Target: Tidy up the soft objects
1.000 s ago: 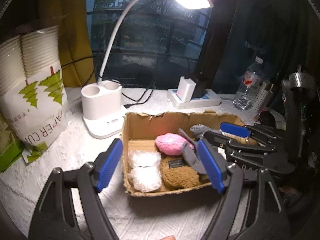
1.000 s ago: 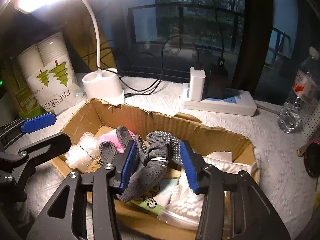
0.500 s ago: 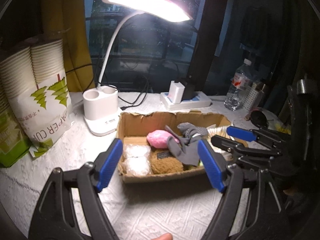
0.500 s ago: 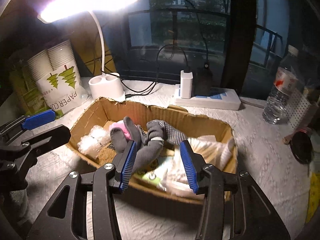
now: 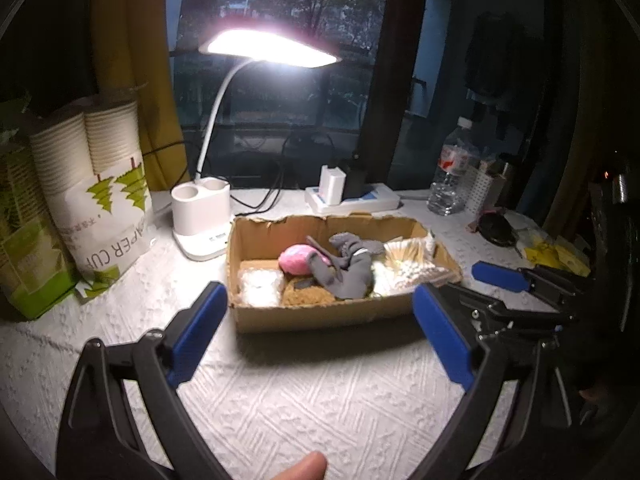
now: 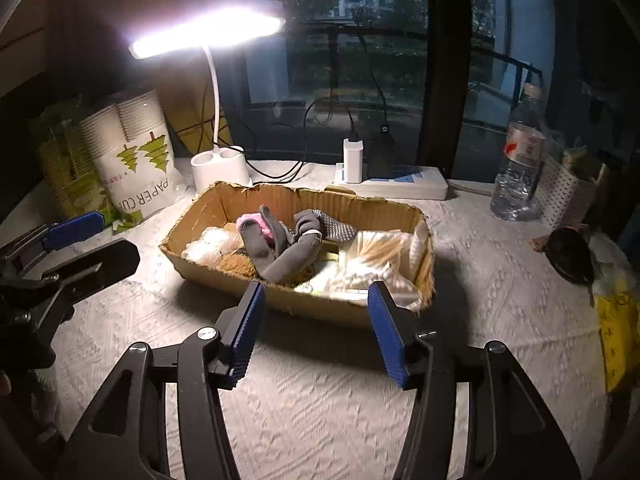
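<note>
Grey glove lies crumpled (limp) in the cardboard box.

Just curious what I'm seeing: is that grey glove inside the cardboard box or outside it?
Inside. The grey glove lies crumpled within the cardboard box, on the other soft things.

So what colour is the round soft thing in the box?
Pink, lying beside the grey gloves; the left wrist view shows it best.

- Home desk by a night window
- Lit desk lamp, power strip, water bottle, sleeves of paper cups
</note>
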A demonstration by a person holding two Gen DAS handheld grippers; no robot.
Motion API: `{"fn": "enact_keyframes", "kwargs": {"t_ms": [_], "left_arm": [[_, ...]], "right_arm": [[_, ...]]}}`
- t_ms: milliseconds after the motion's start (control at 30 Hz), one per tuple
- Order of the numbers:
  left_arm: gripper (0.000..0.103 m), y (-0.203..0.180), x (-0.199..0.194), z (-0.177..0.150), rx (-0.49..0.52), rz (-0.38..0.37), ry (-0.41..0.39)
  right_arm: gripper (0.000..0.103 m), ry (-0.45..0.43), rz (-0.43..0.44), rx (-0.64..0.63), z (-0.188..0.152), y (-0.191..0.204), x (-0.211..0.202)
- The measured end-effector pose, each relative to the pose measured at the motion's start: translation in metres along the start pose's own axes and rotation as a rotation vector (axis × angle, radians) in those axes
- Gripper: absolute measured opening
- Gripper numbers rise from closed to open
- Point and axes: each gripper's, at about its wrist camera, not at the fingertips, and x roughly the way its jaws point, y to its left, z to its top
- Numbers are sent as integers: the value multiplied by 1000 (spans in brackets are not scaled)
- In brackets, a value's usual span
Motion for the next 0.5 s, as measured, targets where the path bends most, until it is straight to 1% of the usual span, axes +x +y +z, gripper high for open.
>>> {"fn": "enact_keyframes", "kwargs": {"t_ms": [167,233,333,400,500], "left_arm": [[96,-7,-22,0,4,-2,-35],[97,-11,-33,1,13,-3,-50],[98,-16,-44,3,22,-6,-67],[98,-20,-53,5,24,-7,-89],[98,-24,-68,8,32,-8,-120]], "right_arm": [[58,-40,-20,11,-6,1,-28],[60,-59,-29,13,-6,1,-39],[71,-93,-42,13,-6,3,-56],[82,-116,-48,14,-4,4,-69],[84,-159,-63,13,-1,5,-88]]}}
